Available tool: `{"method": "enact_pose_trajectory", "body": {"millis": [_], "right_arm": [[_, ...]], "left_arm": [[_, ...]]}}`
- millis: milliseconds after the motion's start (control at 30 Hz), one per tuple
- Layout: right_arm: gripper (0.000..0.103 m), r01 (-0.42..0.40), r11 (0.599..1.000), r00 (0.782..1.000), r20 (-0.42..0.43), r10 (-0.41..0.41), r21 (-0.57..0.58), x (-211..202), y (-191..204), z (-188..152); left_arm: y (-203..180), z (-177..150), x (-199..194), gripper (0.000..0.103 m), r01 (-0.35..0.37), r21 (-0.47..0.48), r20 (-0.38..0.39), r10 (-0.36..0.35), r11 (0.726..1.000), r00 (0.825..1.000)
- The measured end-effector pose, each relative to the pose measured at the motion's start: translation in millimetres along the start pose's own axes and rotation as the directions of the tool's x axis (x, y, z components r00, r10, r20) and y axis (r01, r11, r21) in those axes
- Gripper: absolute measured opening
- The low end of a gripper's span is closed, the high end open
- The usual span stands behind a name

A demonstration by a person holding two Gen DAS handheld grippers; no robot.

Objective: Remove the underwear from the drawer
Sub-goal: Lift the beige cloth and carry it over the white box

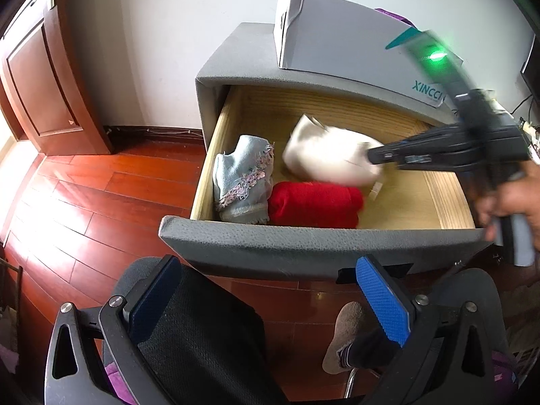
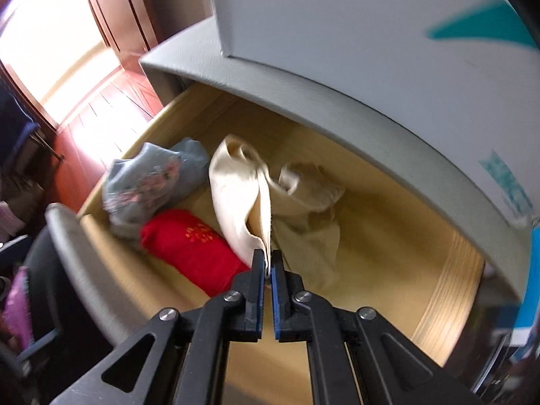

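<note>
The grey nightstand's wooden drawer (image 1: 216,165) stands pulled out. Inside lie a light blue piece of underwear with pink trim (image 1: 243,177), a rolled red one (image 1: 314,204) and a cream-white one (image 1: 324,155). My right gripper (image 2: 267,263) is shut on an edge of the cream-white underwear (image 2: 236,195), which hangs unfolded from the blue pads, blurred by motion. In the left wrist view the right gripper (image 1: 374,158) reaches in from the right, held by a hand (image 1: 516,199). My left gripper (image 1: 270,300) stays open below the drawer front (image 1: 303,246), holding nothing.
A grey-white cardboard box (image 1: 337,44) sits on top of the nightstand (image 1: 222,67). Red wooden floor (image 1: 84,202) and a brown door (image 1: 44,81) lie to the left. A black mesh chair (image 1: 202,337) and a slippered foot (image 1: 344,337) are beneath my left gripper.
</note>
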State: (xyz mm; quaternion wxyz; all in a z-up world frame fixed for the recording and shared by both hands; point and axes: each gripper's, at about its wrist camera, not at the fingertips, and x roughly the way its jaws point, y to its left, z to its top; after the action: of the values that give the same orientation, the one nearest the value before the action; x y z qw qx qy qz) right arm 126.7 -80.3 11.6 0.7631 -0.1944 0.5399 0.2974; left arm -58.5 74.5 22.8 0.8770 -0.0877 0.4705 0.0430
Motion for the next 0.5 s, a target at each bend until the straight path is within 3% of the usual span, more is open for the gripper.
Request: {"method": "enact_pose_trajectory", "body": {"millis": [267,500], "right_arm": [[0.003,-0.169,0.977,0.985,0.067,0.161,0.133,-56,-25,-24],[0.003,-0.301,0.923,0.950,0.155,0.269,0.240,-87,-33,-40]], "left_arm": [[-6,-3,1,0.103,-0.009,0.025,0.001,0.009,1.000,1.000],[-10,-5,2,0.103,-0.018,0.048,0.006,0.018,0.999,1.000]]}}
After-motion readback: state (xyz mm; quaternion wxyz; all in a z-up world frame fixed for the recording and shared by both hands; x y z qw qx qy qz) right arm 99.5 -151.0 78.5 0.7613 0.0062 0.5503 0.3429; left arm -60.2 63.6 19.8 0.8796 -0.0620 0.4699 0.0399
